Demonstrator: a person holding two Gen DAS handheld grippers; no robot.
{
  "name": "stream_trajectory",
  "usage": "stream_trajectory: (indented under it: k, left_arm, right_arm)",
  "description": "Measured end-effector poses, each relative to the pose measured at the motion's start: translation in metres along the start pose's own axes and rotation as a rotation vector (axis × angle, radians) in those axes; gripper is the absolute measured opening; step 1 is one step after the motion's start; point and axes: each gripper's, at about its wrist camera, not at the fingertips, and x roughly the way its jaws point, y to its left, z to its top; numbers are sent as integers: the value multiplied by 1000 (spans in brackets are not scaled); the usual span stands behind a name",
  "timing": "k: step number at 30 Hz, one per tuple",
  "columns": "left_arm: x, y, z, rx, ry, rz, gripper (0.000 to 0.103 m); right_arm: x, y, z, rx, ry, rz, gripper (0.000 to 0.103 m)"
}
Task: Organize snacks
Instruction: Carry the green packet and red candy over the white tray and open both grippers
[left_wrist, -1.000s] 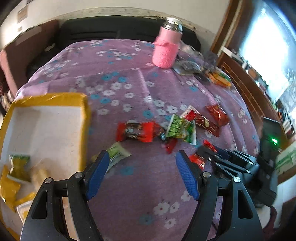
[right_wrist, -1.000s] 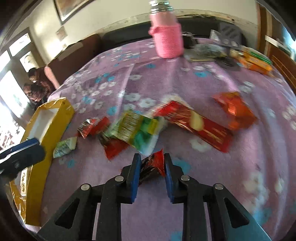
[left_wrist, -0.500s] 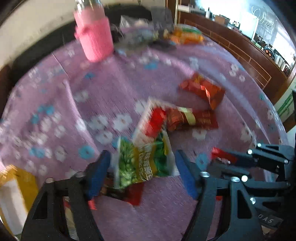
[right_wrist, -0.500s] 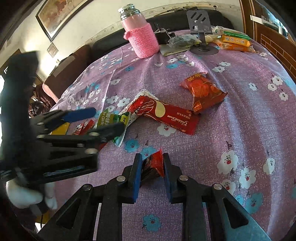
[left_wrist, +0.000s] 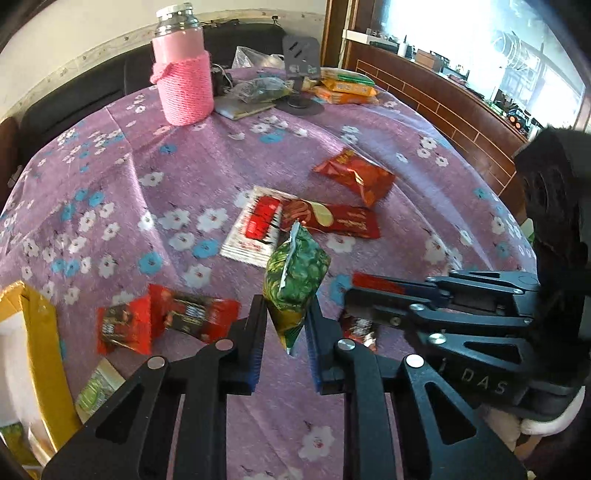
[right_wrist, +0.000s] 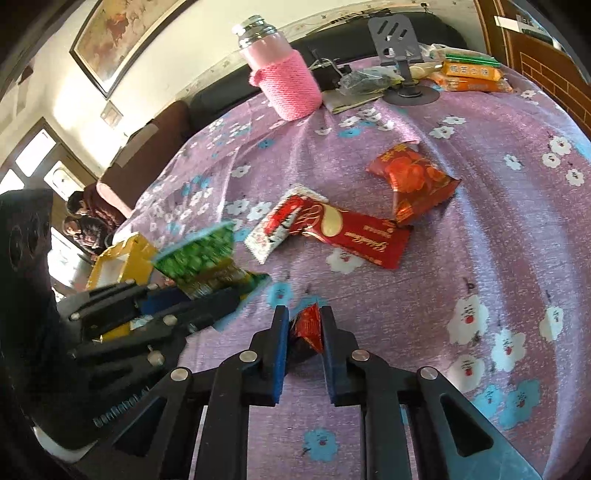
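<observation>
"DAS" stands embossed on the right gripper body, lower right of the left wrist view — snack wrapper lettering stays unreadable.

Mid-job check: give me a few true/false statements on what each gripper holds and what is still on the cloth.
1. The left gripper is shut on the green snack bag. True.
2. The right gripper is open and empty. False: it is shut on a small red packet.
3. The pink bottle lies on its side. False: it stands upright.
4. The long red wrapper overlaps the white-and-red packet. True.
5. The yellow box sits beside the pink bottle. False: it is at the near left edge.
</observation>
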Motion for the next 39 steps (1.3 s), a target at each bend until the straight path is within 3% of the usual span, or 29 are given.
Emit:
stream_trajectory:
  k: [4, 11, 16, 21, 25, 29, 39]
  left_arm:
    - [-9, 7, -1, -65, -31, -26, 17]
    - [-62, 30, -30, -169, -114, -10, 17]
    - [-113, 71, -72, -287, -170, 59, 17]
    - [-156, 127, -134, -485, -221, 145, 17]
    - [-172, 164, -179, -607, -212, 222, 17]
    - [-177, 184, -207, -681, -207, 252, 17]
    - [-174, 200, -235, -720, -205, 271, 18]
  right_arm:
    - [-2, -2, 2, 21, -4, 30, 15]
    - [-9, 0, 4, 34, -29, 113, 15]
    - [-16, 11, 2, -3, -67, 154, 15]
    - [-17, 31, -3, -43, -74, 153, 15]
    - [-20, 69, -11, -89, -38, 190, 15]
    - [-21, 117, -18, -160, -1, 243, 15]
    - [17, 220, -50, -320, 123, 290, 14]
